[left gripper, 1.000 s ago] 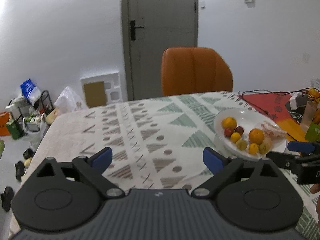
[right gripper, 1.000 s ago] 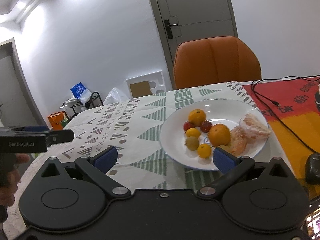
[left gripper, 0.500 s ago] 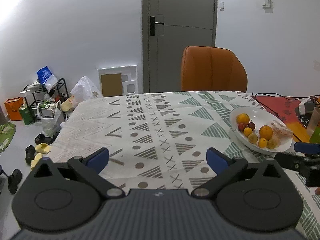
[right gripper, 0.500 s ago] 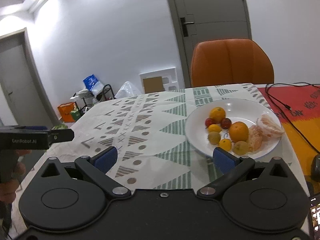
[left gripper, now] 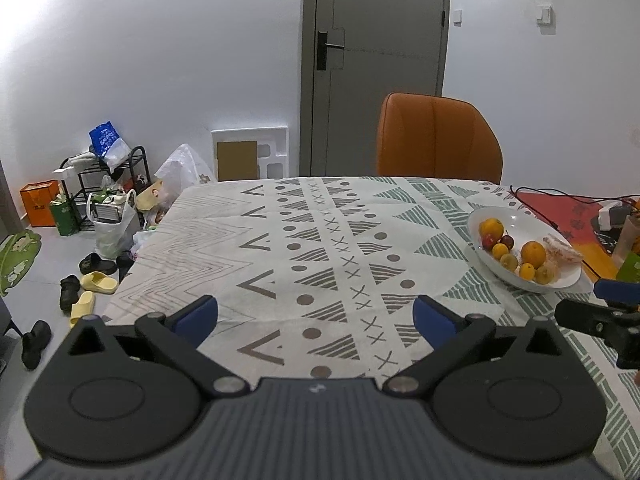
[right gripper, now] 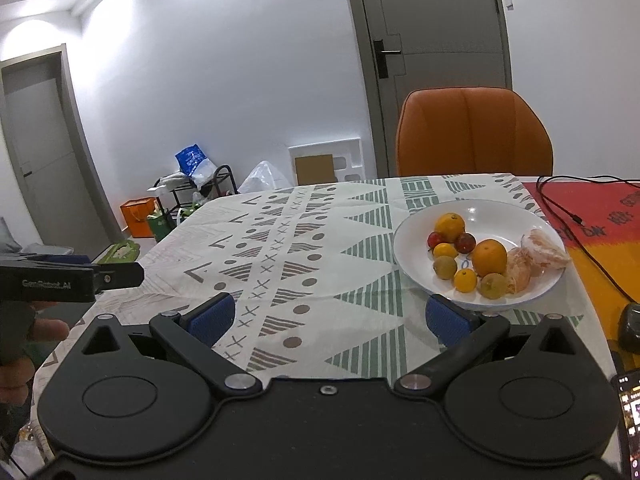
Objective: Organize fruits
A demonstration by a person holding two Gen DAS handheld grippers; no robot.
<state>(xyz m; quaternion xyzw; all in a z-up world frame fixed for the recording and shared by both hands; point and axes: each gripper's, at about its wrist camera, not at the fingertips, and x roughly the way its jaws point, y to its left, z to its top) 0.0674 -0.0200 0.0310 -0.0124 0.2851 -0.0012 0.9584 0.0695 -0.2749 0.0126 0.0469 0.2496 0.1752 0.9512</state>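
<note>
- The table wears a patterned cloth, grey and green triangles, dots and crosses all over.
- An orange chair sits at the far edge, grey door behind it.
- White plate is on the right part of the table, beside a red mat.
- Left gripper hangs over bare cloth, blue pads spread wide, nothing in it.
- Right gripper is spread wide too and empty, its right pad just at the plate's near rim.
- On the plate: a big orange, peeled segments, small red fruits and some small yellow ones.
</note>
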